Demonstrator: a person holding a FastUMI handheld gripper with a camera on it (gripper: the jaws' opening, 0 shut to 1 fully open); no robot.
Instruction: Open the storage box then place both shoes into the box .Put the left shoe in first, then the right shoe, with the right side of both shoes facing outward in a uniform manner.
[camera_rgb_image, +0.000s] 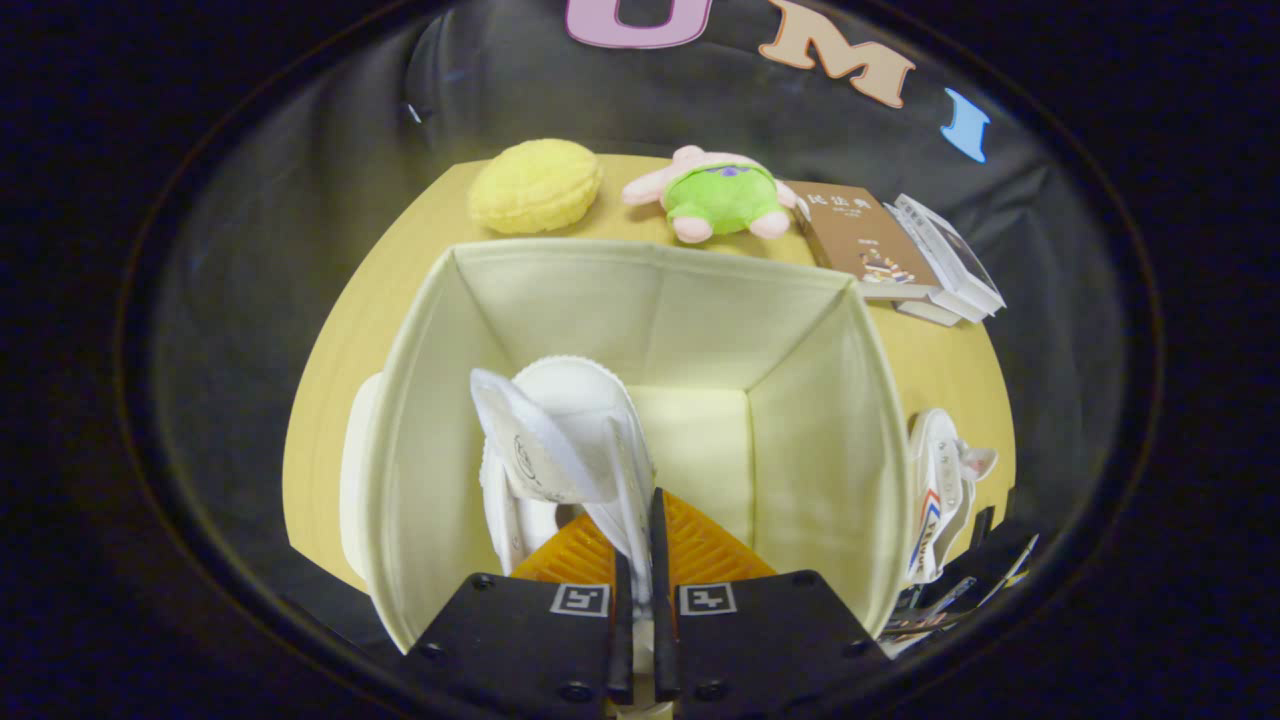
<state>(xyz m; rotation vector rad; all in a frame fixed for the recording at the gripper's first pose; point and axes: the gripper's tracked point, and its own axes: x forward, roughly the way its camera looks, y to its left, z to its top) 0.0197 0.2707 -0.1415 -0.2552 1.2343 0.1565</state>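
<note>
- Hanging over the open storage box (640, 290), the gripper (640, 560) has its two fingers drawn nearly together, and both press on a thin edge of a white shoe (570, 430), so the shoe is clamped between them.
- That white shoe sits inside the box, toward its left wall, standing up on end with its rounded end pointing to the far wall; a printed mark shows on the flap facing us.
- The box is cream fabric, square, its lid off, and part of its pale floor lies bare to the right of the shoe.
- A second white shoe (935, 490), with red and blue marks on its side, lies on the wooden table (330, 380) just outside the box's right wall.
- Beyond the box, on the far side of the table, rest a yellow plush cushion (536, 186) and a pink plush toy in green (718, 195), near each other.
- To the right of the toy lies a brown book (858, 240), with white books (950, 262) stacked touching it.
</note>
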